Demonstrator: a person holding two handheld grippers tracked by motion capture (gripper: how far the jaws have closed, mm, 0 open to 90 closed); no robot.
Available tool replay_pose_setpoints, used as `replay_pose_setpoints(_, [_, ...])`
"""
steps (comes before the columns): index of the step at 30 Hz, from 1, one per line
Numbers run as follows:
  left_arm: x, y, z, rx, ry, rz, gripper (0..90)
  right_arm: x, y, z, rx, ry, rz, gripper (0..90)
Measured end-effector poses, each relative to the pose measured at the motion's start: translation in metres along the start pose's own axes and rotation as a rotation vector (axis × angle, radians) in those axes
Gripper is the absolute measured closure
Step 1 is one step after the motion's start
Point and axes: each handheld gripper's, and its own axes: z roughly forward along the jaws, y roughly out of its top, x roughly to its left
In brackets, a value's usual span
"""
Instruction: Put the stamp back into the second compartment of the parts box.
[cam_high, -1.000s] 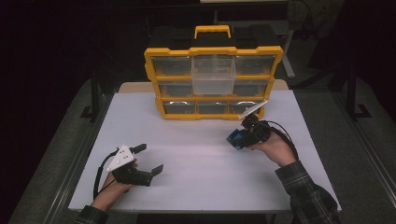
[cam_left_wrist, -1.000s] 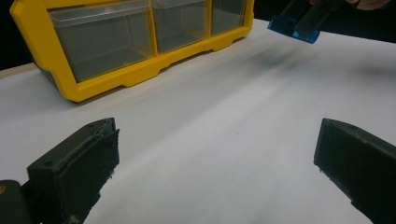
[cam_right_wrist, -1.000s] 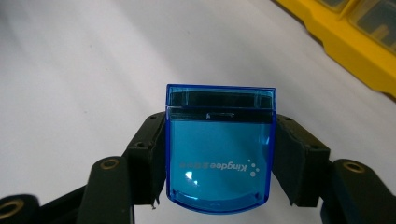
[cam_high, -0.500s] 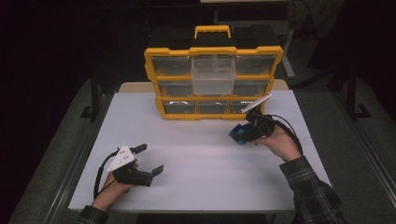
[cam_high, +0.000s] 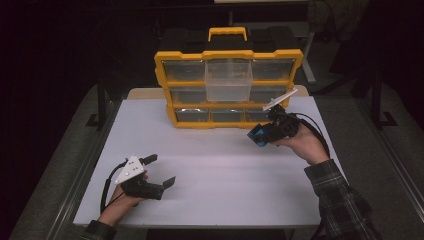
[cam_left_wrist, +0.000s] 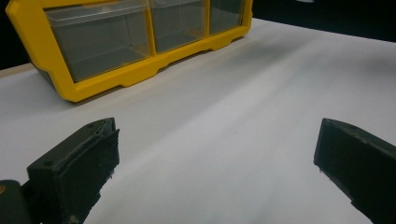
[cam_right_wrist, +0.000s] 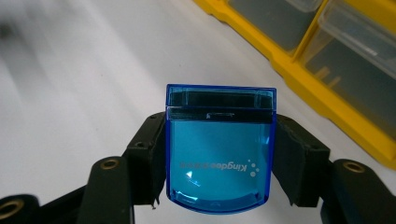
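The left tool (cam_high: 159, 172) rests low on the white tabletop (cam_high: 220, 165) near its front left corner, held in the person's left hand (cam_high: 122, 200). Its jaws are spread wide with nothing between them; in the left gripper view they stand far apart over bare tabletop.

Toward the back middle stands a yellow organizer (cam_high: 227, 80), upright, with a handle on top and clear drawers in its front. One clear drawer (cam_high: 229, 80) in the top row sticks out toward the person.

To the right, the right tool (cam_high: 265, 134) is held above the tabletop, just in front of the organizer's lower right corner, in the person's right hand (cam_high: 300, 142) with a plaid sleeve (cam_high: 345, 200) behind it. Its jaws are pinching a small blue box (cam_right_wrist: 219, 154) by its two sides. The box is translucent, with a darker band near its far end and pale lettering on its face. In the high view the box (cam_high: 257, 135) is off the tabletop, near the organizer but apart from it.
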Motion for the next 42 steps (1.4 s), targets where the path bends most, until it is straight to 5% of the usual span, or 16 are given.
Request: replay_pose_setpoints(42, [0.000, 0.000, 0.002, -0.010, -0.003, 0.013, 0.0, -0.012, 0.049, -0.080, -0.093, -0.056, -0.010, 40.2])
